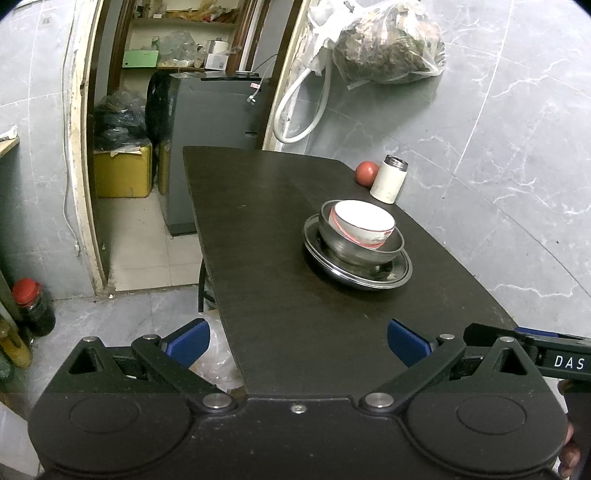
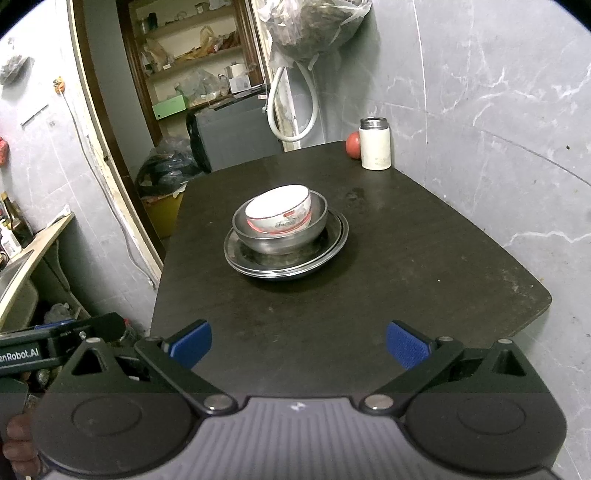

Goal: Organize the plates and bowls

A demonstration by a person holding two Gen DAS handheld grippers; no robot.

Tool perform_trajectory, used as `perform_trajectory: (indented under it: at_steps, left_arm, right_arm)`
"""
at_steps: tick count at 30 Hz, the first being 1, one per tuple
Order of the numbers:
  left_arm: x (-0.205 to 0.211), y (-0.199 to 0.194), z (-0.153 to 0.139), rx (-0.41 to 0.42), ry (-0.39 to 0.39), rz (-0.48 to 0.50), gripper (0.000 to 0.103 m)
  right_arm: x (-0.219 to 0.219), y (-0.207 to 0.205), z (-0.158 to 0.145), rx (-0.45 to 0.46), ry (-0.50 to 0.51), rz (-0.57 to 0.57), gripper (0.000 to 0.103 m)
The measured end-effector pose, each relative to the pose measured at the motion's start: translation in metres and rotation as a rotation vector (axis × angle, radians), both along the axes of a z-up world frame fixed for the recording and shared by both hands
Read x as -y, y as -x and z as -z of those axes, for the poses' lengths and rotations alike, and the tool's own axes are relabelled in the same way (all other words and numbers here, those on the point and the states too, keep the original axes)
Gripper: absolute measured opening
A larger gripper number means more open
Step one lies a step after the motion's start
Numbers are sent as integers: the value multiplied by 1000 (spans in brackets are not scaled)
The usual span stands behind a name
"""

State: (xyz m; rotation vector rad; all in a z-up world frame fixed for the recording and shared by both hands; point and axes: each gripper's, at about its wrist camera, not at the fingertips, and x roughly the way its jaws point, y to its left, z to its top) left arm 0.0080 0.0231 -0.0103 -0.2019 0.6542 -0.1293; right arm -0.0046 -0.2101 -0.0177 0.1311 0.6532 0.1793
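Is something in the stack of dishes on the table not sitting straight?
Yes. The white bowl sits tilted inside the steel bowl, leaning to one side instead of lying flat. The steel bowl itself rests level on the steel plate.

We note one stack mid-table (image 2: 406,258): the cup-bowl (image 2: 280,210) sits tilted inside the metal bowl (image 2: 314,225), which rests on the plates (image 2: 332,247). Behind the stack, at the far corner next to the wall (image 2: 480,110), stands a canister (image 2: 375,144), with a tomato (image 2: 352,145) just beside it on its left. A bag (image 2: 314,26) hangs above that corner, a hose (image 2: 291,107) below it. Left of the table, a doorway (image 2: 103,122) opens onto shelves (image 2: 192,55). Both grippers, left (image 1: 298,343) and right (image 2: 298,343), sit at the near edge, well apart from the stack.
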Motion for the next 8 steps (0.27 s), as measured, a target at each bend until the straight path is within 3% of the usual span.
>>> perform_trajectory:
  at_steps: [8]
  left_arm:
    - [2, -9, 3, -13, -4, -4, 102]
  right_arm:
    - [1, -7, 2, -11, -1, -1, 103]
